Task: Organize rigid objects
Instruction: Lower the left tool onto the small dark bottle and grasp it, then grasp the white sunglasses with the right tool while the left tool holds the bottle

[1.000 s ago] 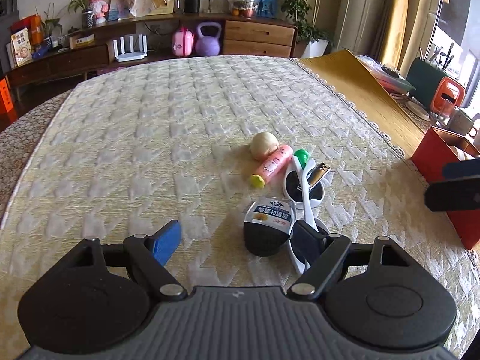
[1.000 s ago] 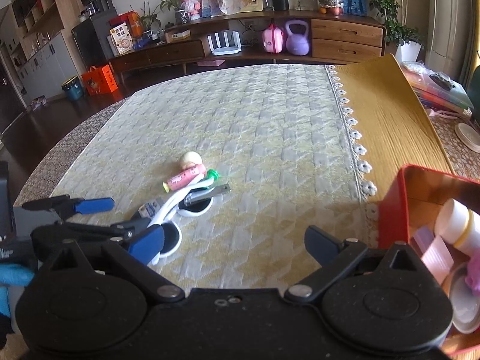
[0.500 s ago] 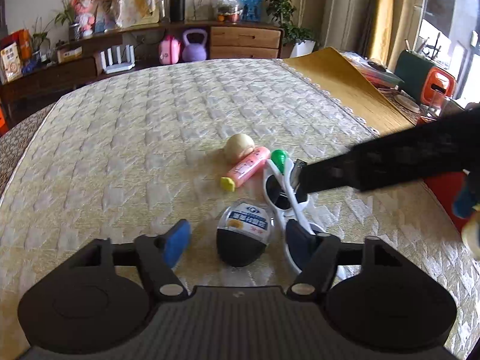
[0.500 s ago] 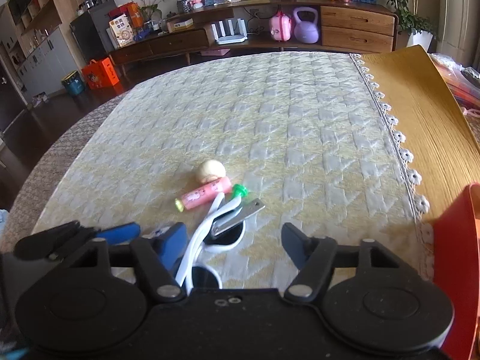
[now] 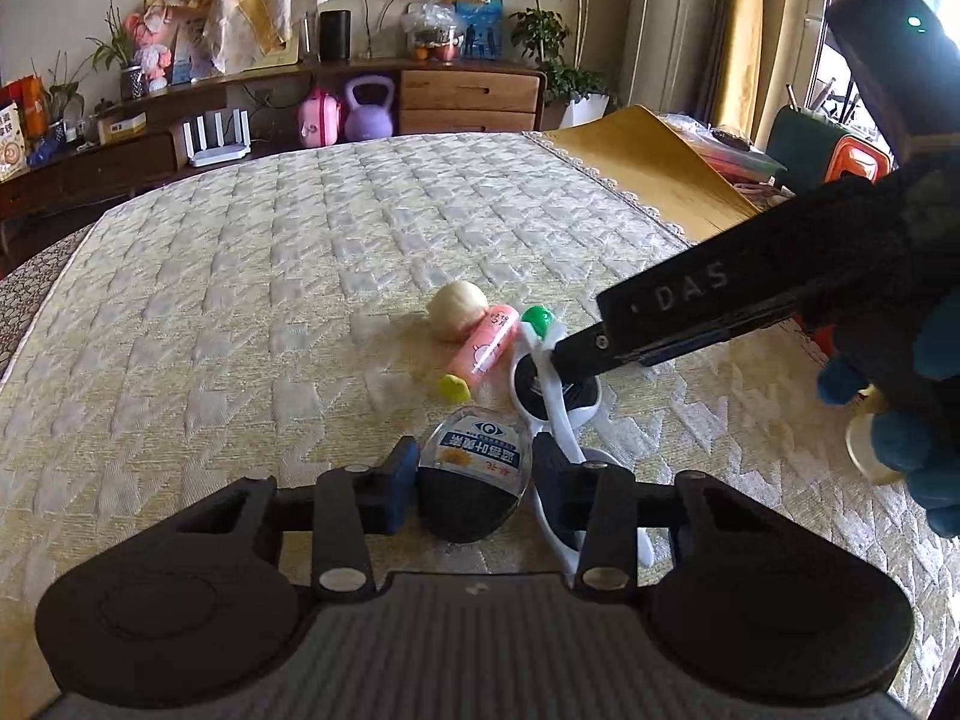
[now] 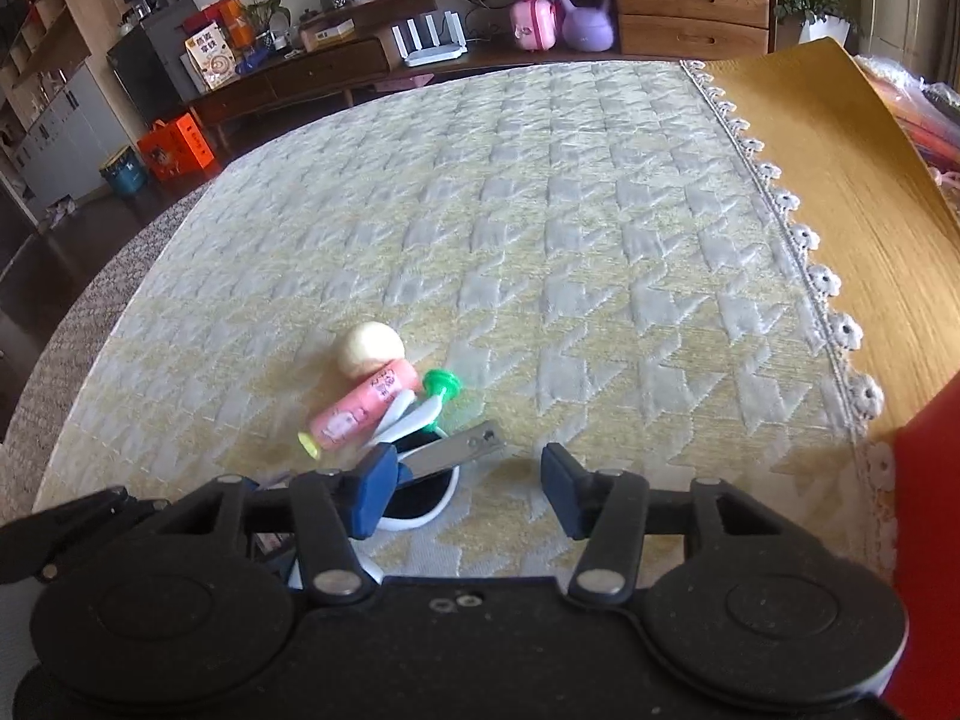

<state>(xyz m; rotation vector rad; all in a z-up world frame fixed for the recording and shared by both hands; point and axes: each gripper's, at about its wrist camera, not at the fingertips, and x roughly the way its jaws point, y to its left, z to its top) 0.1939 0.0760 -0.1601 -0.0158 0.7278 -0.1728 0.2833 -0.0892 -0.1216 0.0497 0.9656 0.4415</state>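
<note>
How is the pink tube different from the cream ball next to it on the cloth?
The pink tube is long and cylindrical; the cream ball is round. The tube is pink with print on its side and a yellow end; the ball is plain cream, with no print visible. The tube lies nearer the white glasses; the ball lies at its far end. Both rest on the patterned cloth, close together, in neither claw.

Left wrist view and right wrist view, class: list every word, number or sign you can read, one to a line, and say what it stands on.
"DAS": white letters on the black finger of the right claw, seen in the left wrist view.
Small black bottle between the closing left claw's fingers: label with an eye logo and Chinese print, upside down, too small to read.
Pink tube: pale print, blurred.
Snack box on the sideboard: Chinese characters, too small.
</note>
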